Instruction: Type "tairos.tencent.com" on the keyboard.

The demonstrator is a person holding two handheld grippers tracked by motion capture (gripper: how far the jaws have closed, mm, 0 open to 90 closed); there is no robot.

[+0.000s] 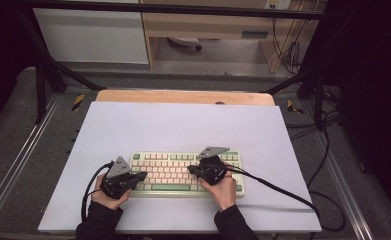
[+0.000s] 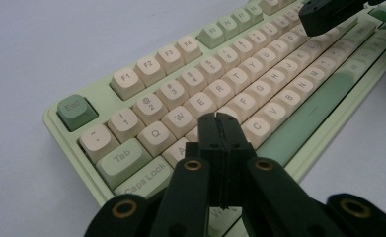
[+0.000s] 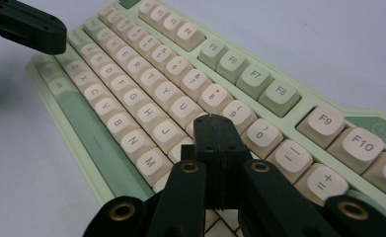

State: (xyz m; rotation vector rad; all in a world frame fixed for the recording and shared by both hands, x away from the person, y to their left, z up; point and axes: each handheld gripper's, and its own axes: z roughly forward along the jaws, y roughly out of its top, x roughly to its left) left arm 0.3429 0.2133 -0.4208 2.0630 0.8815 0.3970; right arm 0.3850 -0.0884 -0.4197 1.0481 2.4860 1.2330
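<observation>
The person is typing on the keyboard [image 1: 185,172] with the closed tips of 2 handheld grippers, and both pairs of jaws are pressed fully together with nothing between them. The keyboard is lying flat near the front edge of the tabletop [image 1: 183,125], roughly centred between its left and right edges.

The left gripper [image 2: 219,126] is hanging over the left-hand letter block, its tip just above the keys below E and R, though whether it is actually touching a cap I cannot tell. The right gripper [image 3: 216,129] is sitting over the right-hand block, close to the keys under 8 and 9, beside J. In the high view the left gripper [image 1: 138,176] and right gripper [image 1: 193,170] are both angling inward from the person's hands at the front edge.

To do this well, I would judge that each press is best made straight down on the middle of 1 cap, since the joined tip is looking about as wide as a key and could easily be catching a neighbour. Keeping the jaws shut is giving a firm, blunt point. Lifting clear before shifting sideways should be avoiding dragged caps.

The tabletop is wearing a pale, plain sheet, with a strip of bare wood [image 1: 183,96] showing along its far edge. Cables [image 1: 283,192] are trailing off the right side. Beyond, a dark metal frame [image 1: 43,75] is standing around the table, with a wooden desk [image 1: 208,25] and grey floor behind.
</observation>
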